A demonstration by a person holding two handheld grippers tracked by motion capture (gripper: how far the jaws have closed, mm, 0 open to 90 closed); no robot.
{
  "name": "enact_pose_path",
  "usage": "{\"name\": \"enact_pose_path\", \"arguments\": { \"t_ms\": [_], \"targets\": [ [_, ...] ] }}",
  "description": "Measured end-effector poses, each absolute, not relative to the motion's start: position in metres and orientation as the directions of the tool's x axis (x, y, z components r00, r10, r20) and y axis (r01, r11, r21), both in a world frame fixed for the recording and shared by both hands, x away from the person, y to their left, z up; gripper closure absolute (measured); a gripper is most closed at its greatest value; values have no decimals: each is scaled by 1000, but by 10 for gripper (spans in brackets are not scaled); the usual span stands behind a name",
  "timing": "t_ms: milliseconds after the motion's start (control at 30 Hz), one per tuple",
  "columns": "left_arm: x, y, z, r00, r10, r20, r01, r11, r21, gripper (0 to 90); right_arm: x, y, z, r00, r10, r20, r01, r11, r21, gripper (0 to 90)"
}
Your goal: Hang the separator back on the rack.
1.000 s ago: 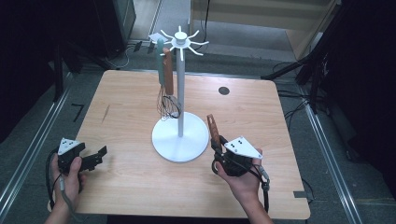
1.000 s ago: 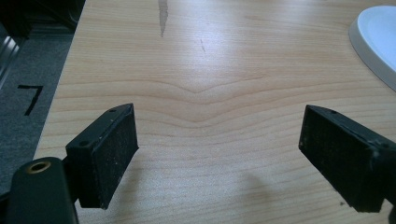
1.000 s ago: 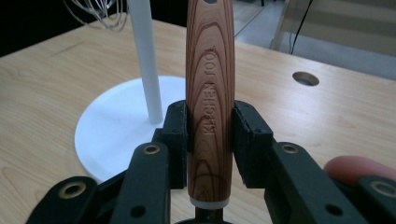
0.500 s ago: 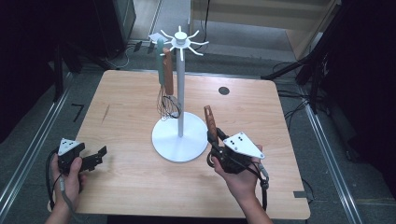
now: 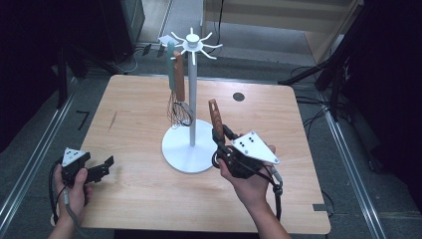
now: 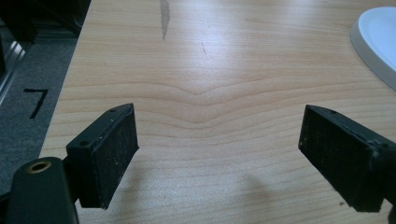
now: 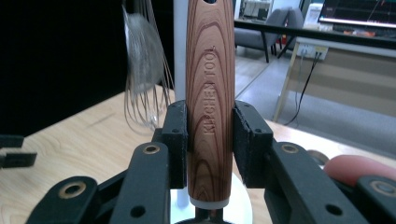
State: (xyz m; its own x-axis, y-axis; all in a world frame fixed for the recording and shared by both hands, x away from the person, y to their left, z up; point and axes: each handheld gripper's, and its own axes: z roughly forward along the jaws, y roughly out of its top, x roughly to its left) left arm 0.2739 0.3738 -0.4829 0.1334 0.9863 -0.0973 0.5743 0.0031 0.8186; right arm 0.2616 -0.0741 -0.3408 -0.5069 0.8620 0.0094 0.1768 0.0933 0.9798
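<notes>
A light wooden surface (image 5: 134, 124) is carrying the round white base (image 5: 185, 152) of a hanging stand near its middle, while a small dark round disc (image 5: 239, 96) is sitting toward its far edge.

A light wooden worktop (image 5: 129, 199) carries a white rack (image 5: 191, 94) with spoke hooks at its top, from which a wire whisk (image 5: 179, 107) with a wooden handle and a pale green-handled utensil (image 5: 170, 64) hang side by side.

Wooden-handled kitchen tool (image 7: 208, 98) upright, beside white rack's pole (image 5: 191, 99).
</notes>
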Motion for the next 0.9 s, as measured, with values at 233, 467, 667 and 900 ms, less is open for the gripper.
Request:
{"name": "enact_pose_path", "arguments": {
  "t_ms": [233, 467, 667, 900],
  "targets": [
    [274, 373, -483, 137, 986, -97, 575, 1, 818, 121, 261, -66, -323, -520, 854, -1, 136, 84, 987, 699],
    [274, 373, -483, 134, 986, -98, 574, 3, 819, 121, 260, -62, -310, -522, 853, -11, 105, 77, 991, 699],
    [274, 373, -483, 134, 986, -97, 573, 2, 819, 121, 259, -60, -301, -522, 853, -16, 86, 71, 994, 699],
    [274, 373, -483, 134, 986, -98, 574, 3, 819, 121, 258, -57, -294, -526, 850, -18, 68, 63, 996, 699]
  ]
}}
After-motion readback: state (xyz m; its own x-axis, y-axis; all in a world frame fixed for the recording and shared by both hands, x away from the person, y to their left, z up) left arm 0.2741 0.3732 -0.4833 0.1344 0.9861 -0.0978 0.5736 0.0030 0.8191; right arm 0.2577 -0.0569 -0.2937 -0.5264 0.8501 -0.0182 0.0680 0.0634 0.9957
